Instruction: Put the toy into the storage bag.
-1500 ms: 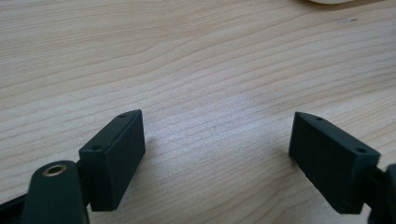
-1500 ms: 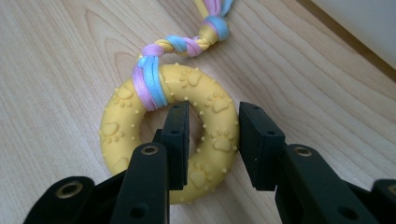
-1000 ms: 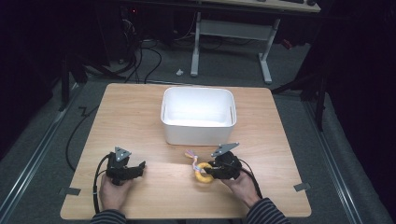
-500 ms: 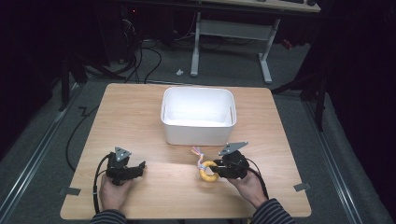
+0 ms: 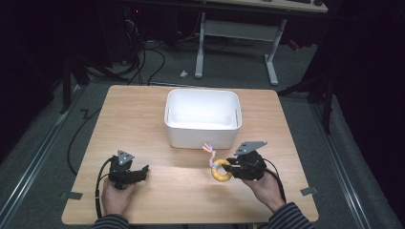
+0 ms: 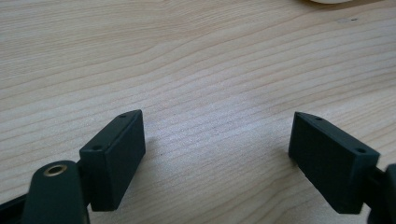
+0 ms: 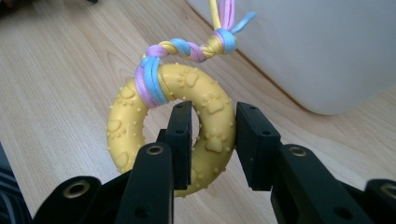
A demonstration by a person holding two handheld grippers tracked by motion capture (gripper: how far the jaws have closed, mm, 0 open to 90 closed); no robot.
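A yellow rubber ring toy (image 7: 135, 119) with paw prints and a braided pastel rope (image 7: 187, 49) is clamped in my right gripper (image 7: 214, 140), one jaw through its hole, the other outside. In the high view the ring toy (image 5: 220, 171) hangs just in front of the white bin (image 5: 202, 138), with the right gripper (image 5: 233, 168) to its right, lifted slightly off the table. My left gripper (image 5: 139, 172) rests at the front left of the wooden table (image 5: 143, 114), open; its fingers (image 6: 114, 151) stand wide apart over bare wood.
The white bin's wall (image 7: 327, 51) stands close beyond the toy in the right gripper view. A black cable (image 5: 81, 136) trails off the table's left edge. A metal-legged desk (image 5: 234, 28) stands beyond the table on grey carpet.
My right gripper has lifted the ring toy slightly and shifted it right, tilting it up off the table. The left gripper has stayed put.
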